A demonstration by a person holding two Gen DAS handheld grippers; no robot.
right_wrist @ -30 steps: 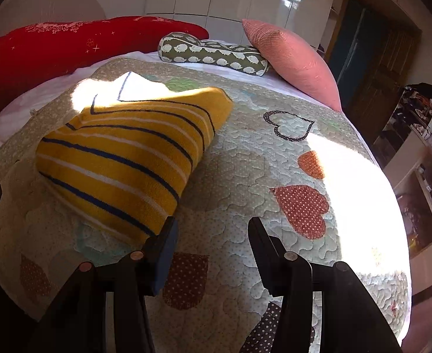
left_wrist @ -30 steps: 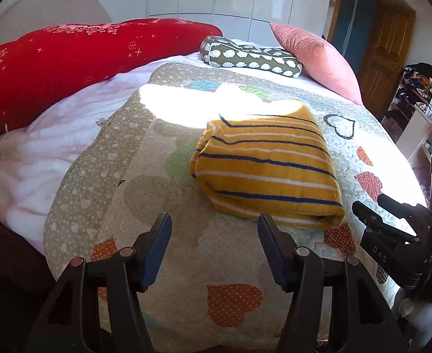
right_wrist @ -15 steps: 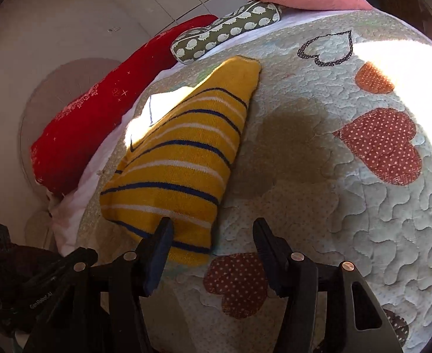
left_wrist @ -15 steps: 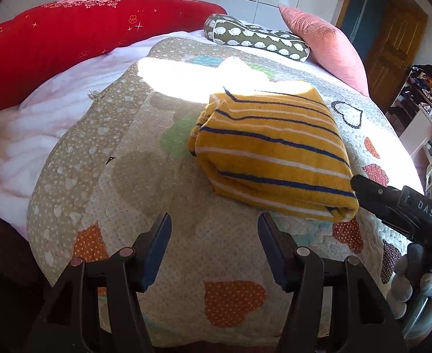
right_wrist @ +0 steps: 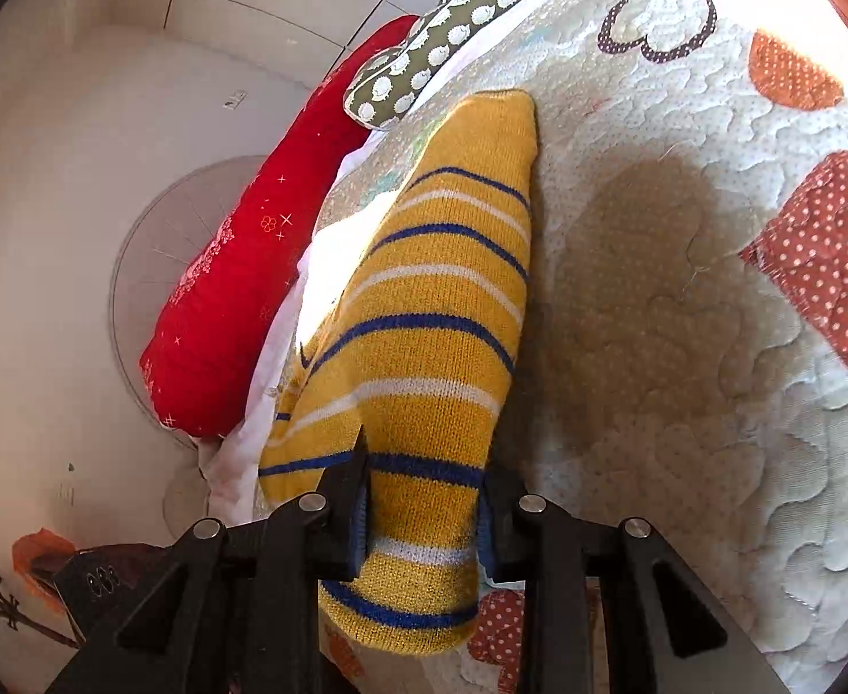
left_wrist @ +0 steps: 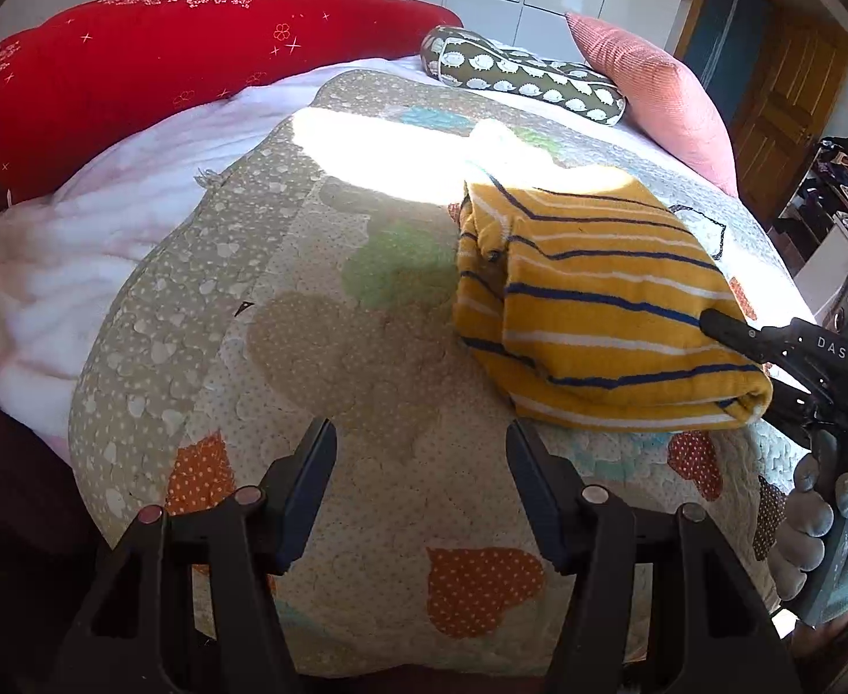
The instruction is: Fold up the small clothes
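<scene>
A folded yellow sweater [left_wrist: 597, 301] with blue and white stripes lies on a quilted bed cover [left_wrist: 366, 381] patterned with hearts, toward the right side of the bed. The right gripper [right_wrist: 424, 497] has just moved onto the near right edge of the folded sweater: one finger lies on top of the knit and the other sits against its outer edge, so the bundle's edge is between the jaws, which look closed onto it, though how firmly cannot be told. A second ago this gripper stood spread apart just short of the sweater, level with the bed; half a second ago it had rolled over sideways and drawn nearer; now it has the fabric. In the left view the same gripper [left_wrist: 770, 364], held by a gloved hand [left_wrist: 828, 526], reaches in from the right and meets the sweater's edge. This suggests the folding is largely done and the bundle is about to be folded once more or shifted. The left gripper [left_wrist: 421, 486] hovers spread apart over bare quilt, near the sweater but grasping nothing, much as it did before. A red bolster [left_wrist: 192, 69], a green patterned cushion [left_wrist: 528, 81] and a pink pillow [left_wrist: 655, 87] lie across the head of the bed.
</scene>
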